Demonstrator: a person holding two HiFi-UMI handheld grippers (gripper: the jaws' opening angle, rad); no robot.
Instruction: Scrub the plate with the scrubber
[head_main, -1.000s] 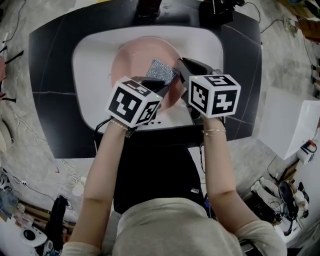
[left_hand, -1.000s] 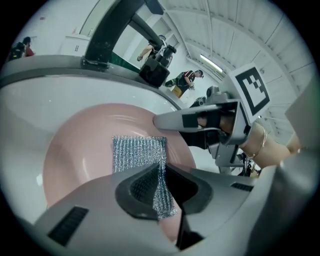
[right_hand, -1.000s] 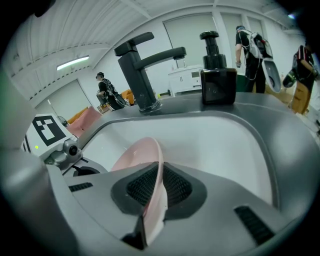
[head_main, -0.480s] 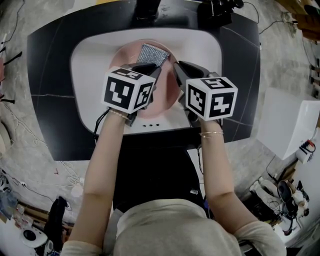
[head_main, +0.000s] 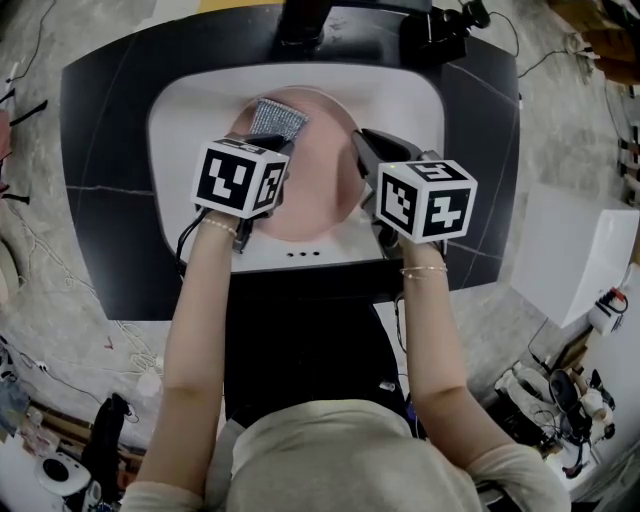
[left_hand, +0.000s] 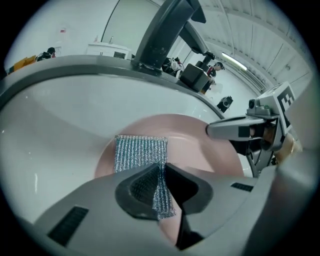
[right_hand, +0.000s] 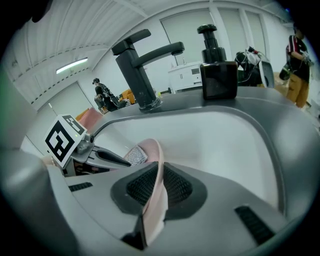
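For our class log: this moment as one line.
left gripper: holds scrubber on plate | right gripper: grips plate rim | place: sink

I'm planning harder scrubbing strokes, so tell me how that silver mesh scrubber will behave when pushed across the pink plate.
Probably floppy: the scrubber is a thin mesh sheet, pinched at one end by the left tool. Likely light, so it may bunch or fold rather than press flat on the plate.

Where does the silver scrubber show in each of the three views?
Head view: scrubber upper centre, against the pink plate.
Left gripper view: centre, clamped in the left tongs.
Right gripper view: small, left of centre.
Shared landmark: the plate, in all three.
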